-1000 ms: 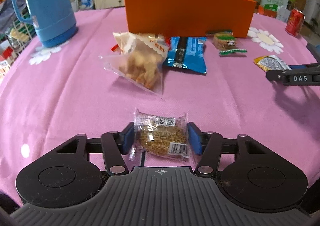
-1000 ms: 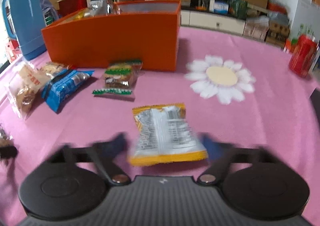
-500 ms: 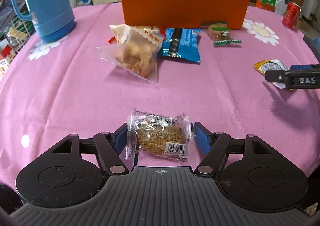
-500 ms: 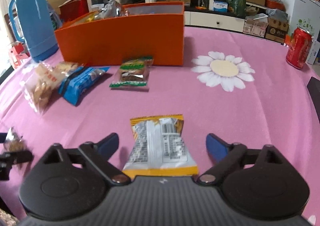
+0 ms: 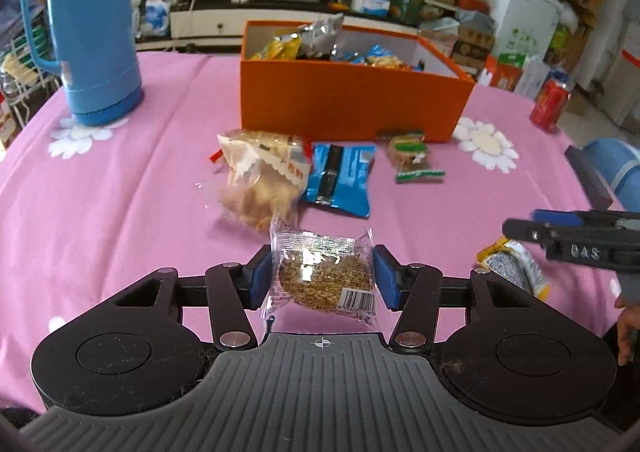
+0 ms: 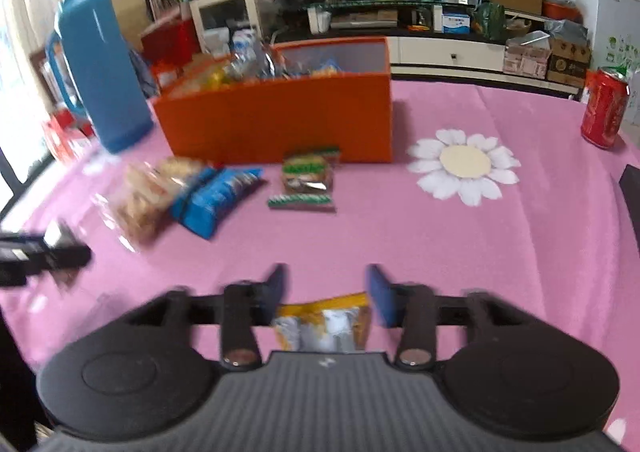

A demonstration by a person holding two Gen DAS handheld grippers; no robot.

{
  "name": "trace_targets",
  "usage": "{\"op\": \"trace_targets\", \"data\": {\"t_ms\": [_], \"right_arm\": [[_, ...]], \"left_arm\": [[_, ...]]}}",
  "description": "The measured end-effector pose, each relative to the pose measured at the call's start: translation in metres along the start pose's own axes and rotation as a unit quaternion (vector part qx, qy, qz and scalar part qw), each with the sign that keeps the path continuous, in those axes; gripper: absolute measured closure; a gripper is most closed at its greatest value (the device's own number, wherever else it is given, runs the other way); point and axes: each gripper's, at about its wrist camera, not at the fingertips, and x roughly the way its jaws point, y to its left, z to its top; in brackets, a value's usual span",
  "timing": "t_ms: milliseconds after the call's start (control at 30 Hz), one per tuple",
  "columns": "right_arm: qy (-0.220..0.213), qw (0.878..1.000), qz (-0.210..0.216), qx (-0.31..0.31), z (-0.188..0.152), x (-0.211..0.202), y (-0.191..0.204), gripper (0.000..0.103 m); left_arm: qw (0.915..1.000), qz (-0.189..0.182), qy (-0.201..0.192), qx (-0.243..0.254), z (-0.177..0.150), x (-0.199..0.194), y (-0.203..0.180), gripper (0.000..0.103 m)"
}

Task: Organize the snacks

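The left gripper [image 5: 323, 276] pinches a clear-wrapped sesame cake [image 5: 323, 276] between its blue pads, lifted off the pink tablecloth [image 5: 120, 191]. The right gripper [image 6: 325, 294] has closed to the edges of a yellow snack packet [image 6: 323, 326], though blur hides how firm the hold is. Both wrappers are slick and slack, so either could slide out on the way to the box. Further off lie a bag of crackers [image 5: 264, 179], a blue packet [image 5: 340, 179] and a green-wrapped bar [image 5: 410, 153]. Behind them, the orange box [image 5: 348, 107] already holds several foil packets.
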Motion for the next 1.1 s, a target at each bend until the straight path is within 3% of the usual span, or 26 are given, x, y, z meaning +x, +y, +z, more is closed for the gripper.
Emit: {"op": "trace_targets", "data": {"t_ms": [33, 100, 233, 400, 533, 667, 933, 1100], "right_arm": [[0.002, 1.0, 0.004, 0.006, -0.004, 0.0, -0.002, 0.026], [0.004, 1.0, 0.01, 0.023, -0.012, -0.003, -0.007, 0.001], [0.036, 0.999, 0.018, -0.008, -0.024, -0.017, -0.006, 0.0], [0.08, 0.995, 0.005, -0.052, -0.038, -0.04, 0.001, 0.0], [0.096, 0.993, 0.058, 0.03, -0.044, -0.044, -0.001, 0.0], [0.111, 0.983, 0.096, 0.111, -0.039, -0.013, -0.004, 0.0], [0.079, 0.996, 0.024, 0.046, 0.011, 0.034, -0.008, 0.001], [0.066, 0.996, -0.004, 0.056, 0.001, 0.025, -0.003, 0.001]], "left_arm": [[1.0, 0.005, 0.007, 0.002, -0.002, 0.004, 0.0, 0.077], [0.9996, 0.007, 0.026, 0.004, -0.012, 0.016, 0.002, 0.076], [0.9982, 0.007, 0.06, -0.003, -0.032, 0.034, 0.006, 0.075], [0.9987, -0.002, 0.05, -0.01, -0.037, 0.036, 0.012, 0.072], [0.9987, -0.011, 0.044, -0.021, -0.036, 0.037, 0.016, 0.069], [0.9986, -0.015, 0.046, -0.023, -0.035, 0.037, 0.018, 0.069], [0.9986, -0.013, 0.047, -0.022, -0.035, 0.036, 0.018, 0.065], [0.9988, -0.01, 0.046, -0.013, -0.037, 0.035, 0.014, 0.06]]}}
